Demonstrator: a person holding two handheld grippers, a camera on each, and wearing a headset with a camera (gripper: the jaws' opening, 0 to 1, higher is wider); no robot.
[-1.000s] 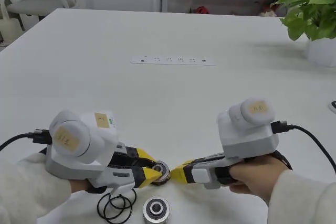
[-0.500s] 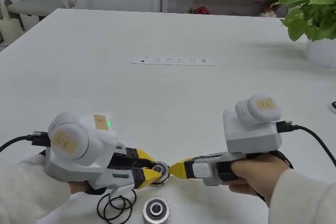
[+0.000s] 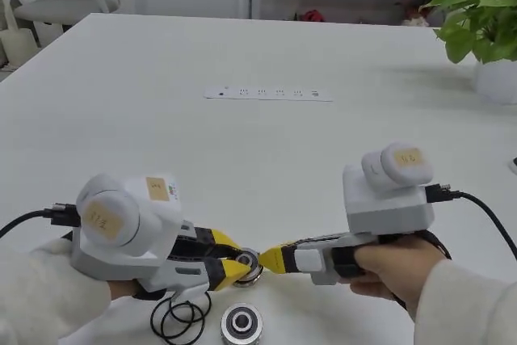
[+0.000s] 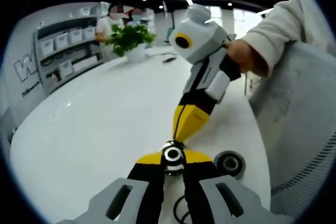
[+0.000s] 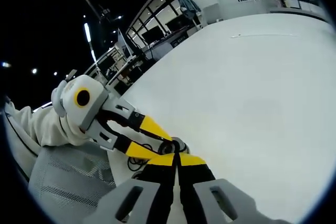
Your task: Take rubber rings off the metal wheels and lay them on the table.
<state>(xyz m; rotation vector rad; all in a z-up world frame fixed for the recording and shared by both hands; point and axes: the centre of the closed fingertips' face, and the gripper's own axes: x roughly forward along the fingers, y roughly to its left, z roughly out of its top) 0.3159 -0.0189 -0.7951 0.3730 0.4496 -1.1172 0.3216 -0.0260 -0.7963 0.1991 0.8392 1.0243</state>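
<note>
While the left gripper (image 3: 237, 267) clamps a metal wheel (image 4: 172, 155), bore facing back along its fingers, the closed right gripper (image 3: 271, 259) touches its rim; head view adds rubber rings (image 3: 182, 317) by the left fingers.

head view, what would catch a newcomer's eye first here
Two yellow-tipped grippers meet nose to nose at the near side of the white table. The left gripper is clamped on a small metal wheel, and the right gripper, jaws together, meets it from the other side. Just in front of them lie loose black rubber rings and a second wheel.
</note>
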